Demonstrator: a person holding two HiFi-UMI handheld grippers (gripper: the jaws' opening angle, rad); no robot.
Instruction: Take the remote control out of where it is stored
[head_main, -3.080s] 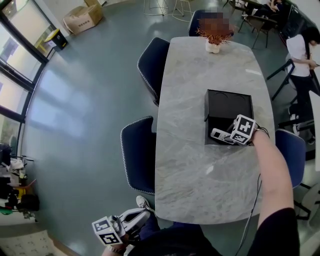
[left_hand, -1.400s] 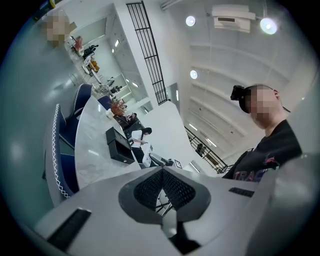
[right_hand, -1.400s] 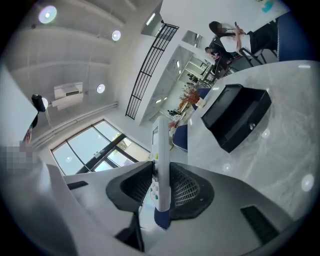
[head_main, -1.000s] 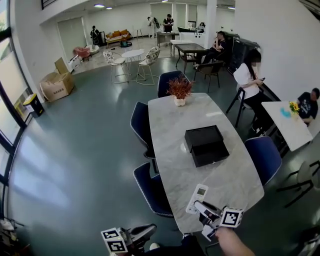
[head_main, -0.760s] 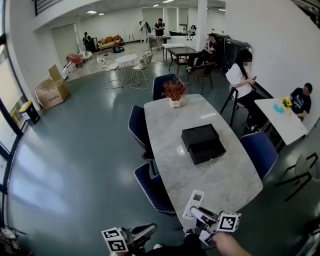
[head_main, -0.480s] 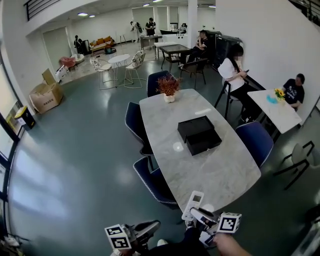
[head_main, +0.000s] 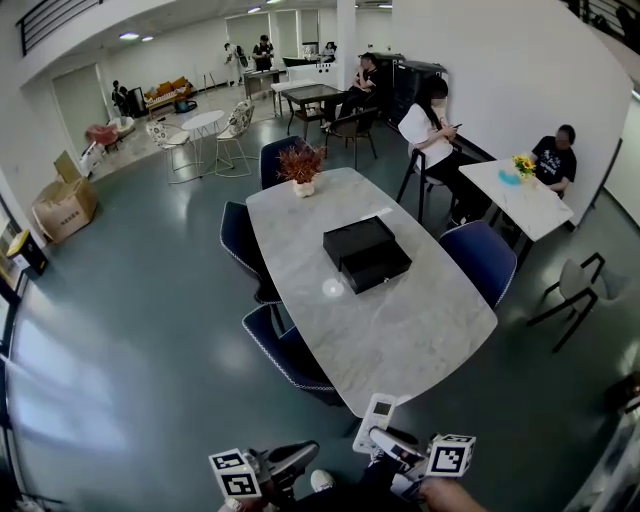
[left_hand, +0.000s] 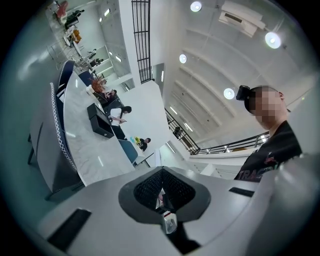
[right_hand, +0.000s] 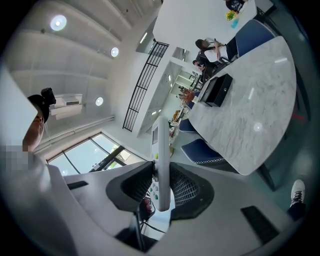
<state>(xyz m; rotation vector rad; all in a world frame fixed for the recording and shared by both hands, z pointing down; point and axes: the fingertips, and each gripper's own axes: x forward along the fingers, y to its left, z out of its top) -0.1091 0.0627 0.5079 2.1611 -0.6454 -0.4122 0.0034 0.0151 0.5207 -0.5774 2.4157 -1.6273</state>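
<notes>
Out of the black box (head_main: 365, 252) and clear of the table (head_main: 400, 335), the remote control (head_main: 378, 409) now hangs in the air at the bottom of the head view, whereas a few seconds earlier it lay at the box in the middle of the tabletop. Over the last second the table has drawn further off, and its near end now lies ahead of the remote, not under it. The right gripper (head_main: 388, 440) carries the remote: in the right gripper view its jaws pinch the white body edge-on between the pads. The left gripper (head_main: 300, 455) sits low by the person's body, its jaws pressed together on nothing. Judging from this, the remote is fully out of its storage place and the task looks essentially done.
</notes>
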